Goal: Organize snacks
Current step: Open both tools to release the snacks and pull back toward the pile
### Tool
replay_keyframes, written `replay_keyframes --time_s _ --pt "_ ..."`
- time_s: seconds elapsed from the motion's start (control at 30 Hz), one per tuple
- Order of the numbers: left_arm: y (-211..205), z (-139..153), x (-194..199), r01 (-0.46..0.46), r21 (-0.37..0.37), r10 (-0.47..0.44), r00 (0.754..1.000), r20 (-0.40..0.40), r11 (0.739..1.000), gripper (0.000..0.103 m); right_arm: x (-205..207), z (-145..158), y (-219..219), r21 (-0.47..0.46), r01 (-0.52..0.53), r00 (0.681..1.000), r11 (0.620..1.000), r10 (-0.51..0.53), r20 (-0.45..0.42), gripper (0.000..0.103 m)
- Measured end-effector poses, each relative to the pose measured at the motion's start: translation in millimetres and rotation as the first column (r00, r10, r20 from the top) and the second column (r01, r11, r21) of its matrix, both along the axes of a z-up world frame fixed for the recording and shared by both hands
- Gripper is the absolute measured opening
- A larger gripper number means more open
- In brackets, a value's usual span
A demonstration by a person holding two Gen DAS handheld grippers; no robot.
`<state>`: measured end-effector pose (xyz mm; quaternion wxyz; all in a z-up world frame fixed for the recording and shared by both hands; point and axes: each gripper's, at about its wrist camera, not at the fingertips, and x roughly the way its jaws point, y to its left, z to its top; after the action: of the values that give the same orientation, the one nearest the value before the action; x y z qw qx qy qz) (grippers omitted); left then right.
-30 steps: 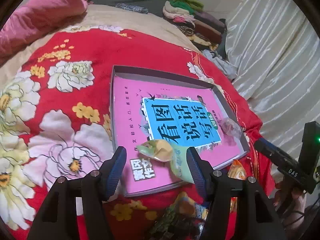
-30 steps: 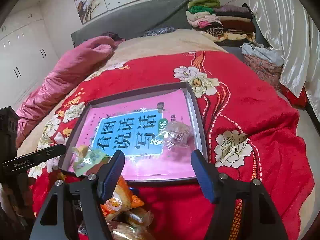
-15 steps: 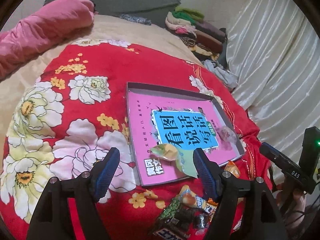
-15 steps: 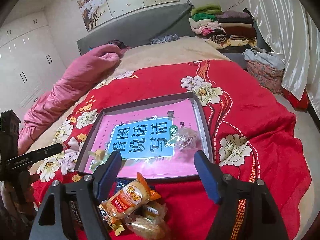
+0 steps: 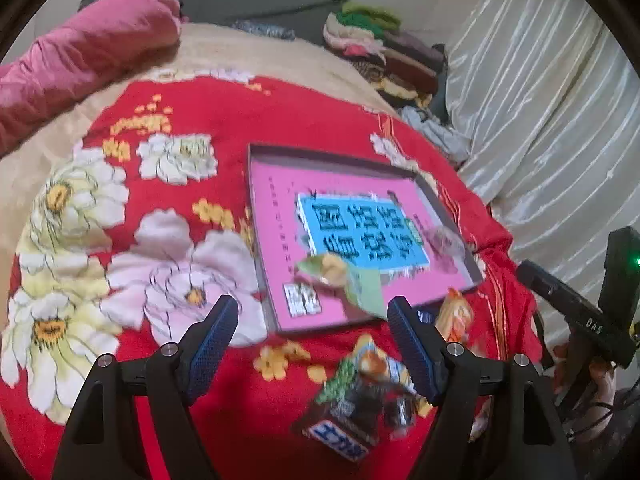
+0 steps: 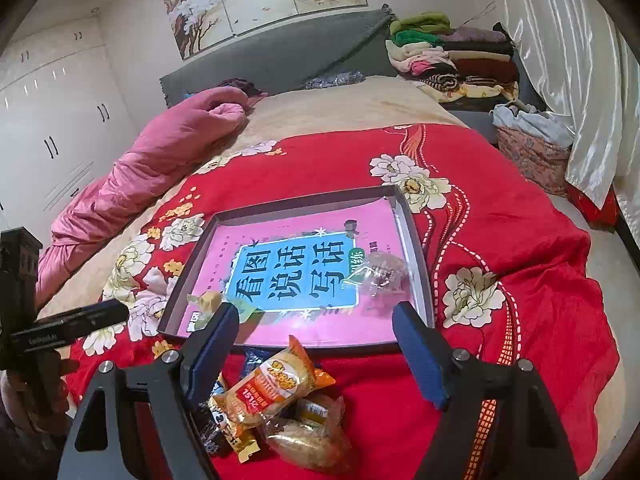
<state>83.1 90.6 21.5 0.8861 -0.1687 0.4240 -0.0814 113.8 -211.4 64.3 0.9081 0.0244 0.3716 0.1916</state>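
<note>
A shallow grey tray (image 6: 414,236) with a pink and blue printed liner lies on the red flowered bedspread; it also shows in the left wrist view (image 5: 256,216). In it lie a green-wrapped snack (image 5: 344,280) near the front left and a clear-wrapped snack (image 6: 378,276) at the right. A pile of snack packets (image 6: 276,396) lies on the bedspread in front of the tray, also seen in the left wrist view (image 5: 368,396). My left gripper (image 5: 312,344) is open and empty above the bedspread before the tray. My right gripper (image 6: 316,344) is open and empty above the pile.
A rolled pink quilt (image 6: 160,160) lies along the left of the bed. Folded clothes (image 6: 448,56) are stacked at the far right by the white curtain (image 6: 580,60). The bed's right edge drops to the floor (image 6: 600,264).
Both grippers have pulled back and up from the tray, still open. The green-wrapped snack stays in the tray, and the snack pile has come into view below both grippers.
</note>
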Motion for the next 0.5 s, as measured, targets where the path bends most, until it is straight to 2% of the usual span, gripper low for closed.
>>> replay_keyframes --time_s 0.23,0.5 --pt "-8.5 -10.5 -12.2 0.013 0.007 -0.012 0.999 -0.050 1.000 0.078 -9.3 -2.4 4.4 -0.016 -0.020 1.000 1.000 0.020 -0.004 0.081" --pt "-11.5 -21.0 -20.1 -0.015 0.010 0.016 0.995 -0.101 1.000 0.078 -19.5 -10.9 7.4 -0.034 -0.037 0.999 0.999 0.036 -0.029 0.081"
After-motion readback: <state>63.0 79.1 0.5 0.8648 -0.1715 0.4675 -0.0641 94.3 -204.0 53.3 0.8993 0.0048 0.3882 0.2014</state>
